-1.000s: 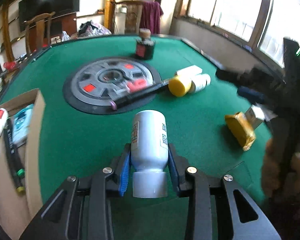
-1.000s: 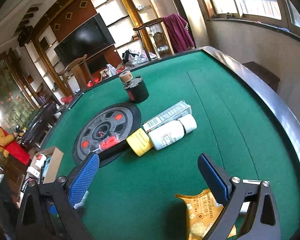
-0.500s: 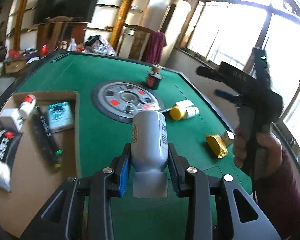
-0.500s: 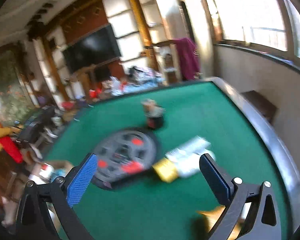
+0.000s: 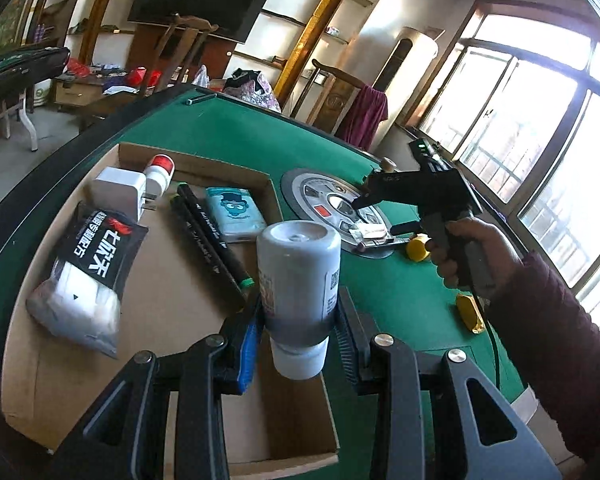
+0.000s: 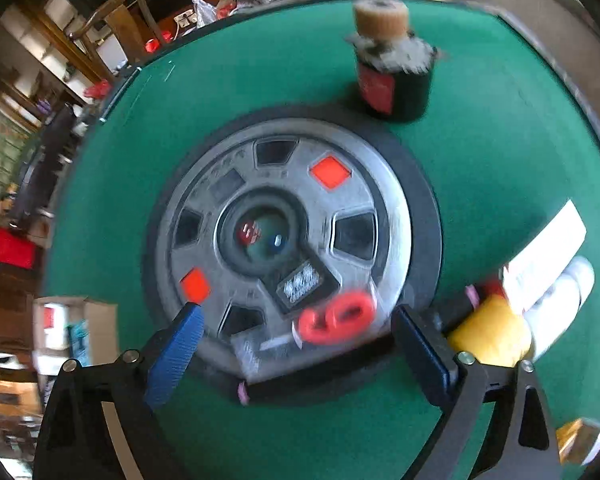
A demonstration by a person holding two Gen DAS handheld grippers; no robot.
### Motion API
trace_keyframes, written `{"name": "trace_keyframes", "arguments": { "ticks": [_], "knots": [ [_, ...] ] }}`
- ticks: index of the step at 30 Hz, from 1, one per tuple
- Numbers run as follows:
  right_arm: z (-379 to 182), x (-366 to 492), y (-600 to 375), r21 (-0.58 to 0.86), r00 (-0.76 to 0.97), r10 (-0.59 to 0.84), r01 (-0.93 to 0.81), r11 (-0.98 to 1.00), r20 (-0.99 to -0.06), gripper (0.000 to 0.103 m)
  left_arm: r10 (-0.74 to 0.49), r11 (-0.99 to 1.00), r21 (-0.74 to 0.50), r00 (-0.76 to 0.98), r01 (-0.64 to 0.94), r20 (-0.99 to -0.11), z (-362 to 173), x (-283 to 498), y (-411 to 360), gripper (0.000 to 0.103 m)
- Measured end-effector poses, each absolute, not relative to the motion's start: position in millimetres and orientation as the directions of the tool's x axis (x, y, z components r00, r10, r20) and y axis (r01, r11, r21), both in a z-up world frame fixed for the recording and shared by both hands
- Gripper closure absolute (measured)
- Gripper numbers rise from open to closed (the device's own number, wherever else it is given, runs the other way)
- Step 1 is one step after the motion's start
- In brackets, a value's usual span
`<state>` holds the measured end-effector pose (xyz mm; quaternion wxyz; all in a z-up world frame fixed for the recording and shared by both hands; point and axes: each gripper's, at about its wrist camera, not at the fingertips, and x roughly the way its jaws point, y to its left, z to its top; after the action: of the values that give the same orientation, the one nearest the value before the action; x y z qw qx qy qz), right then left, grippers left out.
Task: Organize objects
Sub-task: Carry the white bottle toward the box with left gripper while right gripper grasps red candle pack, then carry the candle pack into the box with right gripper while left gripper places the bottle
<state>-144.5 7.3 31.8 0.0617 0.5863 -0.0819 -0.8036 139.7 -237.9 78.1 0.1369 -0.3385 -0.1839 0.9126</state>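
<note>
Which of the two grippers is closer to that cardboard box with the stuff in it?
Left. The left gripper hangs over the cardboard box, clamped on a white bottle; the right gripper is off over the table's round centre disc.

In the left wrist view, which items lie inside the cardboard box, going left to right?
Black-and-white snack pouch → white plug adapter → red-capped white bottle → black marker pens → teal tissue pack.

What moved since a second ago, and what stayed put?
The left gripper carried the white bottle from over the green table to over the cardboard box. The right gripper swung down over the round centre plate, its jaws closing slightly around the red clip without touching. The left grip stayed clamped; table items stayed put.
</note>
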Motion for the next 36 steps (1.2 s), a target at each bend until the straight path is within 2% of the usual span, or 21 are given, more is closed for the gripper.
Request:
{"name": "trace_keyframes", "arguments": {
  "ticks": [1,3,5,8,10,15,20,24,27,29,32,34,36],
  "knots": [
    [29.8,-146.7,3.5,0.189,-0.29,-0.185,0.014,-0.982,-0.939,0.007,0.376,-0.894,-0.429,-0.733,-0.127,-0.566,77.5,139.2,-237.2,0.07],
    [21.9,-151.4,-3.9,0.185,-0.243,-0.186,0.027,-0.982,-0.952,0.018,0.382,-0.892,-0.433,-0.732,-0.131,-0.564,75.7,139.4,-236.0,0.07],
    [24.2,-149.5,-10.5,0.154,-0.266,-0.16,0.043,-0.987,-0.951,0.027,0.391,-0.888,-0.437,-0.727,-0.139,-0.564,75.0,138.0,-234.4,0.07],
    [27.3,-140.0,-22.3,0.092,-0.306,-0.117,0.096,-0.991,-0.945,0.047,0.394,-0.89,-0.432,-0.722,-0.146,-0.568,76.0,138.5,-230.4,0.07],
    [25.9,-131.4,-28.3,0.067,-0.326,-0.109,0.139,-0.988,-0.939,0.053,0.396,-0.89,-0.431,-0.722,-0.15,-0.567,77.8,139.5,-228.4,0.07],
    [26.6,-112.5,-50.3,0.061,-0.331,-0.183,0.346,-0.936,-0.926,0.052,0.393,-0.893,-0.423,-0.725,-0.154,-0.566,80.3,140.2,-226.4,0.07],
    [28.7,-107.8,-25.4,0.201,-0.275,-0.256,0.213,-0.956,-0.927,0.048,0.379,-0.899,-0.411,-0.736,-0.15,-0.561,84.0,140.4,-230.5,0.07],
    [29.8,-94.3,-23.1,0.212,-0.246,-0.249,0.167,-0.963,-0.937,0.047,0.381,-0.895,-0.423,-0.739,-0.144,-0.556,81.6,140.6,-237.1,0.07],
    [51.6,-79.6,-16.0,0.208,-0.342,-0.24,0.13,-0.97,-0.909,0.046,0.38,-0.894,-0.427,-0.738,-0.139,-0.557,78.2,141.3,-242.4,0.07],
    [60.3,-68.9,-15.5,0.21,-0.345,-0.243,0.13,-0.969,-0.906,0.044,0.38,-0.893,-0.429,-0.739,-0.137,-0.556,77.0,141.6,-245.7,0.07],
    [57.4,-55.0,-10.8,0.355,-0.232,-0.378,0.134,-0.925,-0.896,0.04,0.385,-0.887,-0.444,-0.739,-0.131,-0.552,74.0,139.8,-250.5,0.07],
    [44.2,-54.3,-15.2,0.389,-0.165,-0.401,0.101,-0.916,-0.901,0.039,0.392,-0.882,-0.452,-0.739,-0.133,-0.548,72.6,141.4,-252.3,0.07],
    [36.1,-51.7,-14.6,0.342,-0.158,-0.349,0.069,-0.937,-0.924,0.039,0.393,-0.881,-0.453,-0.741,-0.134,-0.544,72.3,144.8,-253.9,0.07]
  ]
}}
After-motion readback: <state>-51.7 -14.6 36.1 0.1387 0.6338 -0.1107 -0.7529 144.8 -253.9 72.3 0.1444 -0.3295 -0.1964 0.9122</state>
